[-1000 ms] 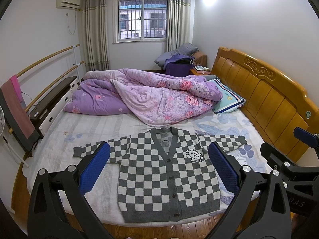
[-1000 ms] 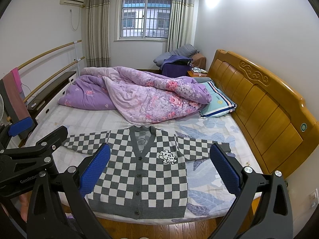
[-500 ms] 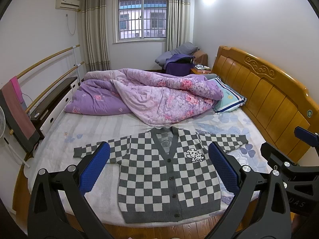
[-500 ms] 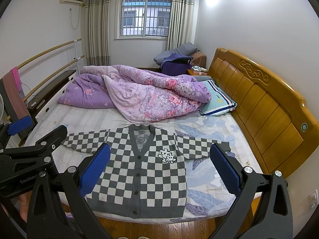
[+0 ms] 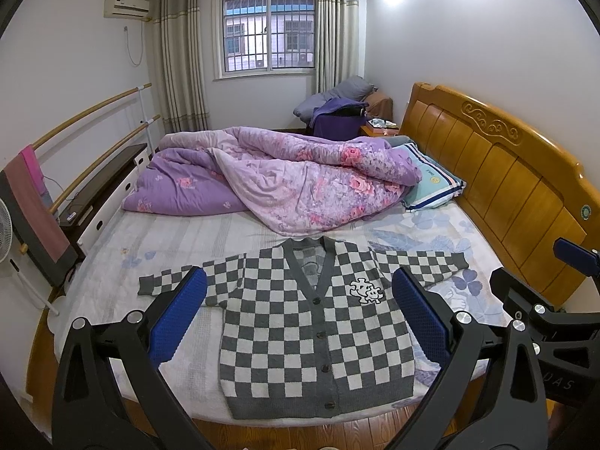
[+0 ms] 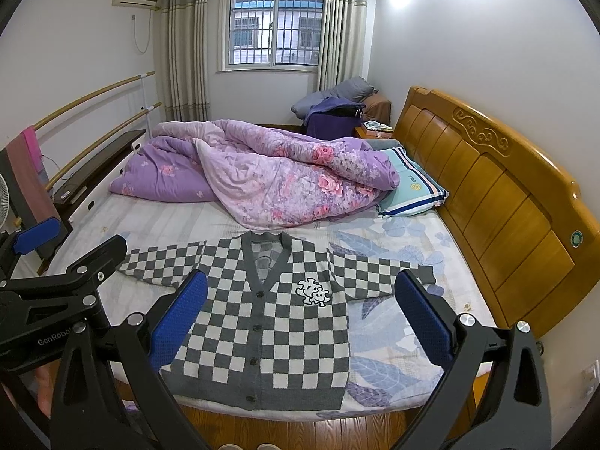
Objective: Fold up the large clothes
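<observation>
Left wrist view: the left gripper is being held wide apart, empty, above the checkered cardigan, which is lying flat, buttoned, at the mattress edge.

Right wrist view: the right gripper is likewise being held spread, gripping nothing, over the cardigan; a purple quilt is being seen beyond.

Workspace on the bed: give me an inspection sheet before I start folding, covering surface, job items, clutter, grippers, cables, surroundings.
Surface: bed with pale floral sheet, near half mostly bare.
Job's things: checkered cardigan lying flat, face up, buttoned, both sleeves spread out, hem at the near edge.
Clutter: purple quilt bunched on the far half; striped pillow by the headboard.
Grippers: left gripper and right gripper both open, above the cardigan, holding nothing.
Cables: a cord hangs below the air conditioner.
Surroundings: barred window, curtains, wooden rails on the left wall, fan at left edge.
</observation>
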`<state>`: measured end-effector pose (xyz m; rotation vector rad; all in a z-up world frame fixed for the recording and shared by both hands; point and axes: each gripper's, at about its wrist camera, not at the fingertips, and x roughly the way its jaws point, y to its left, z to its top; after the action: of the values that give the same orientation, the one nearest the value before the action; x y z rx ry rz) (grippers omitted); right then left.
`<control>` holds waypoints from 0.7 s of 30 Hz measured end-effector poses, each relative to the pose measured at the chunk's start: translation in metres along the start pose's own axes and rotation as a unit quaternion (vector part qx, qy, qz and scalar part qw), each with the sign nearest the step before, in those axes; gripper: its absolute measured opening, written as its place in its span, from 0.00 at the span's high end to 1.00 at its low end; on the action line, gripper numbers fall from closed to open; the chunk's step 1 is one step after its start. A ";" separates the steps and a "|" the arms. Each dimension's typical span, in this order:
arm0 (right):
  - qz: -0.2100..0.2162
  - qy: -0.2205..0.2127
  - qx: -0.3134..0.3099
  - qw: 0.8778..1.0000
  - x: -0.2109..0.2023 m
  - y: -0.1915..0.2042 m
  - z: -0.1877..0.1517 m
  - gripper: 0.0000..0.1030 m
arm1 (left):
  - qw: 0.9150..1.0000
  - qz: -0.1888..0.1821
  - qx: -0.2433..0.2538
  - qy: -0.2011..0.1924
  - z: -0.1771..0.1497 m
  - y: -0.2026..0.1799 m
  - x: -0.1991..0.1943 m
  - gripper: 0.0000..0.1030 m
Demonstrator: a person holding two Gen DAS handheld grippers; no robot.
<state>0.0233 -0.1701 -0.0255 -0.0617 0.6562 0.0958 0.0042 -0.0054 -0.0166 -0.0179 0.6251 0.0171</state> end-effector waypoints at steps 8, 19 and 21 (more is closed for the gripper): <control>0.007 0.009 -0.002 1.000 0.009 -0.015 -0.001 0.07 | 1.000 0.004 -0.001 0.007 -0.027 -0.016 0.035 0.05; 0.018 0.031 -0.002 0.999 0.030 -0.039 0.003 0.07 | 0.999 0.003 -0.006 0.038 -0.022 -0.033 0.052 0.05; 0.023 0.037 -0.001 0.999 0.036 -0.041 0.003 0.07 | 0.999 0.000 -0.010 0.047 -0.022 -0.031 0.055 0.05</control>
<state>0.0577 -0.2085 -0.0443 -0.0531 0.7318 0.1387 0.0366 -0.0363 -0.0665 -0.0387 0.7193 0.0219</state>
